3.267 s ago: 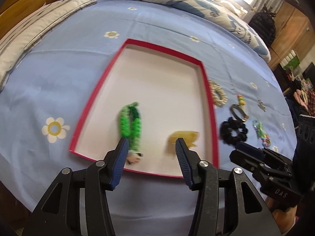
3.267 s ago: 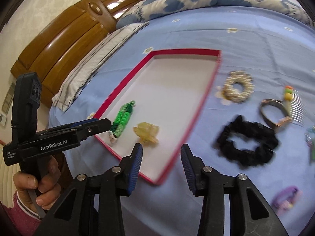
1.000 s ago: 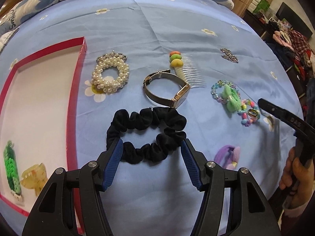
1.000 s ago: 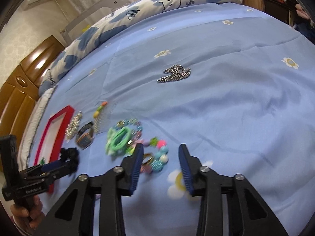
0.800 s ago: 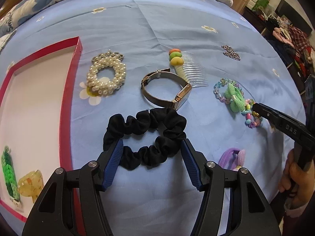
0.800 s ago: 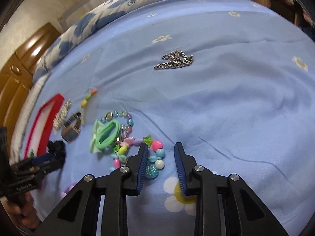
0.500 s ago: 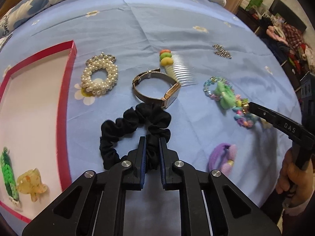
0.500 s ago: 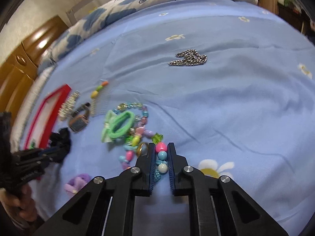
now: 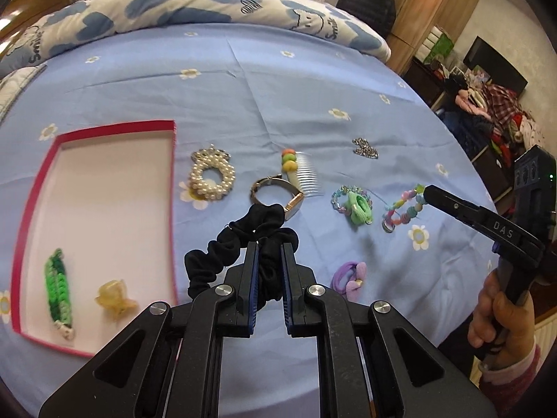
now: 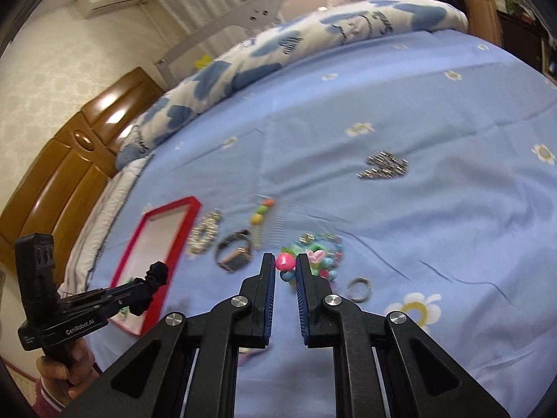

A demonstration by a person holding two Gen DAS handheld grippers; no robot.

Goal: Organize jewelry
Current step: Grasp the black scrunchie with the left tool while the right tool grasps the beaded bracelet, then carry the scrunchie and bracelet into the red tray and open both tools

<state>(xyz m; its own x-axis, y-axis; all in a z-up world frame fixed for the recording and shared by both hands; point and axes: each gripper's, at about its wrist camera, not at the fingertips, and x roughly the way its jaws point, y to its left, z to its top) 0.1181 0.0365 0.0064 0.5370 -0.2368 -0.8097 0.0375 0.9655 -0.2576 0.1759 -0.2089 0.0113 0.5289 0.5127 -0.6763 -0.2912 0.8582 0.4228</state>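
In the left wrist view my left gripper (image 9: 269, 249) is shut on the black scrunchie (image 9: 240, 237), which hangs bunched above the blue bedsheet. The red-rimmed tray (image 9: 172, 209) lies to its left and holds a green bracelet (image 9: 57, 284) and a yellow claw clip (image 9: 115, 297). My right gripper (image 10: 284, 257) is shut on the colourful bead bracelet (image 10: 286, 276), with a pink bead between the pads and a metal ring (image 10: 358, 289) dangling. The same bracelet (image 9: 403, 209) hangs from the right gripper (image 9: 426, 191) at the right of the left wrist view.
On the sheet lie a pearl bracelet (image 9: 210, 177), a gold watch (image 9: 275, 191), a comb (image 9: 301, 170), a green hair tie on a bead ring (image 9: 358, 205), a purple hair tie (image 9: 350, 275) and a silver chain (image 9: 365, 148). A rolled duvet (image 9: 209, 10) lines the far side.
Both grippers went from open to shut, the left on the scrunchie and the right on the bead bracelet. Both have since risen, lifting these off the sheet.
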